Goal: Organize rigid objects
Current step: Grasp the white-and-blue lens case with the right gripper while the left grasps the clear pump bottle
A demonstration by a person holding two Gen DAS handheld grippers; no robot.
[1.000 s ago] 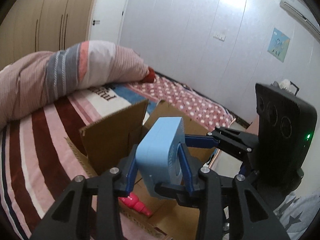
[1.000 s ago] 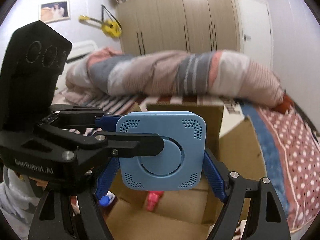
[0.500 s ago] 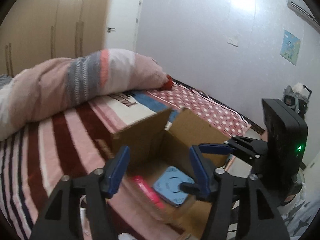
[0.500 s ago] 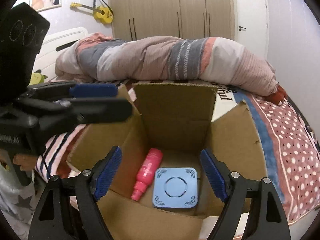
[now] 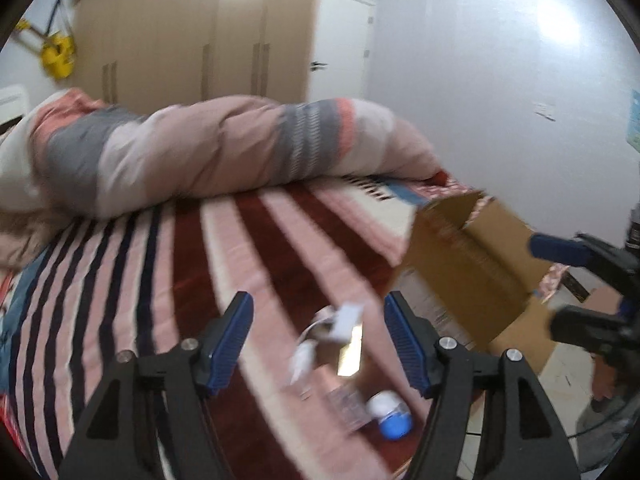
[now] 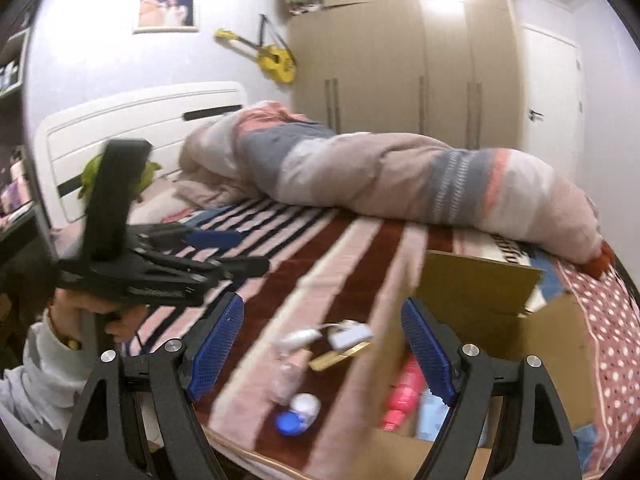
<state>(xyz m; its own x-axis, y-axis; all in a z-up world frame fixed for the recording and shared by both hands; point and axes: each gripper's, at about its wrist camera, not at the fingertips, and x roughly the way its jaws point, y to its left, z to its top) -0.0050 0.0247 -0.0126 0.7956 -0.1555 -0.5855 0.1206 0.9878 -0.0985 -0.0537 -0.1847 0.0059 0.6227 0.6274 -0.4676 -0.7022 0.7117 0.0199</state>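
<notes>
On the striped red and pink bed blanket (image 5: 256,264), small white plastic objects (image 5: 340,320) lay just ahead between the blue pads of the empty, spread left claw (image 5: 318,344), beside the brown cardboard box (image 6: 480,292), while the right claw (image 6: 322,352) was spread too.

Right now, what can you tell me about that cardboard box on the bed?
The box is plain brown corrugated cardboard, open at the top with its flaps standing up. It sits near the edge of the striped bedspread. Inside lie a pink bottle and a light blue item, both partly hidden. No tool touches it. Small loose items lie on the bedspread beside it.
</notes>
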